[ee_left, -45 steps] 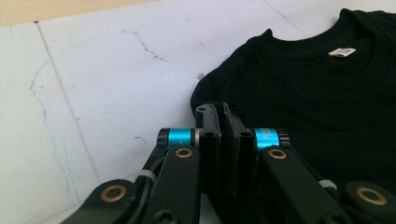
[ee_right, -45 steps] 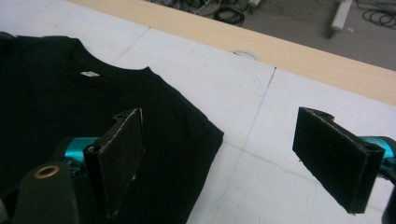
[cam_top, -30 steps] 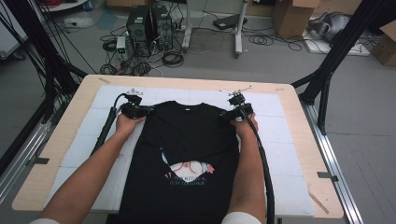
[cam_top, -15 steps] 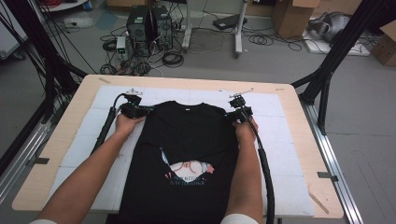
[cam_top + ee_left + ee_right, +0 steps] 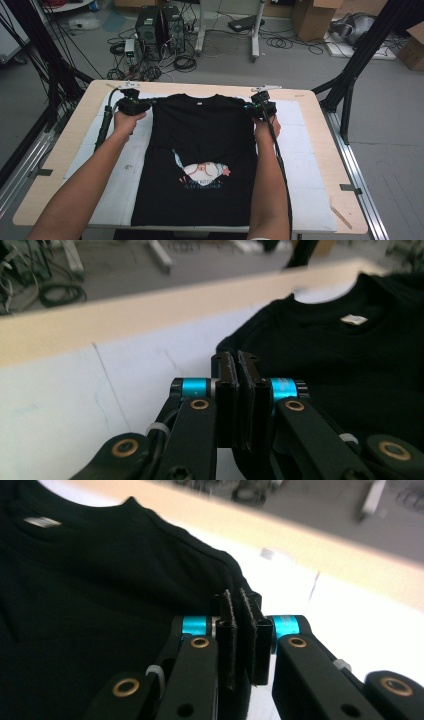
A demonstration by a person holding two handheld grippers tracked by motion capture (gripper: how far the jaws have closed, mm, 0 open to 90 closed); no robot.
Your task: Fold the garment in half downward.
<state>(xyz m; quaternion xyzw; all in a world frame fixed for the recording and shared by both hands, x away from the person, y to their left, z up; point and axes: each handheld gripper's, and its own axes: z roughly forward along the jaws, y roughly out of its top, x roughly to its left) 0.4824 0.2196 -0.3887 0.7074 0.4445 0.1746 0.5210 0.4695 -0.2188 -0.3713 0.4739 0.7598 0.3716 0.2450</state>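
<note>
A black T-shirt (image 5: 200,135) lies flat on the white mat (image 5: 305,165), collar toward the far edge, with a white and red print (image 5: 205,175) on its lower half. My left gripper (image 5: 134,106) is at the shirt's left shoulder, my right gripper (image 5: 262,107) at its right shoulder. In the left gripper view the jaws of the left gripper (image 5: 237,371) are pressed together on the shoulder edge of the T-shirt (image 5: 350,355). The right gripper (image 5: 239,607) is likewise shut on the T-shirt (image 5: 100,605). A white neck label (image 5: 354,318) shows inside the collar.
The wooden table (image 5: 322,125) ends just beyond the collar. Past the far edge, computer towers (image 5: 160,22) and cables lie on the floor. Black frame posts (image 5: 360,55) stand at both sides of the table. Bare mat lies left and right of the shirt.
Both grippers have moved toward the far edge and slightly outward, drawing the shirt's shoulders with them. The shirt's upper part lies flatter and wider.
</note>
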